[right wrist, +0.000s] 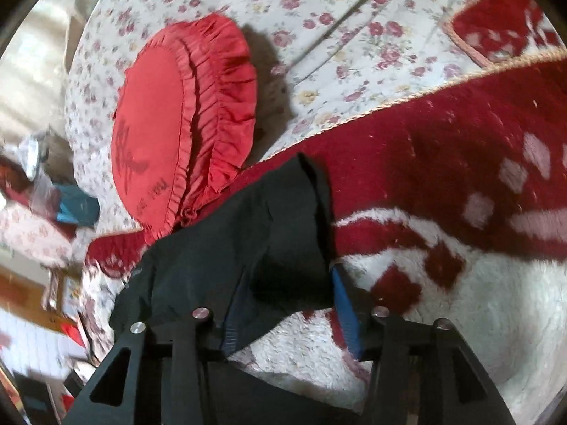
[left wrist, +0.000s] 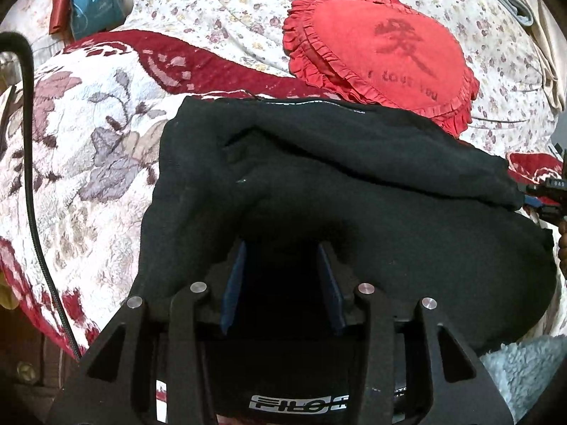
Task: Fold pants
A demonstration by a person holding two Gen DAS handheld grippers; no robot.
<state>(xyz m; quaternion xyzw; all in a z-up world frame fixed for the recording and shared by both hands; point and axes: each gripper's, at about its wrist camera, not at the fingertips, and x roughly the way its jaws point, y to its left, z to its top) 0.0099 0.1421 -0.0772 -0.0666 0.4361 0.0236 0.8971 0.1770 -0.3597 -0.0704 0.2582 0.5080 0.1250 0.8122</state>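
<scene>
A bed [left wrist: 219, 3] is being covered by a floral sheet [right wrist: 319, 10]. A red-and-white fleece blanket [left wrist: 71, 148] is being spread over the near part of it, its edge trimmed [right wrist: 407, 97]. Black pants [left wrist: 354, 191] are being carried directly on the blanket, bunched in layers. A red heart pillow [left wrist: 386, 56] with ruffles is being supported on the sheet, its edge touching the pants. A teal bag [left wrist: 94, 5] is being kept at the far left.

Black pants [left wrist: 354, 163], red-and-white floral blanket [left wrist: 88, 148]
</scene>
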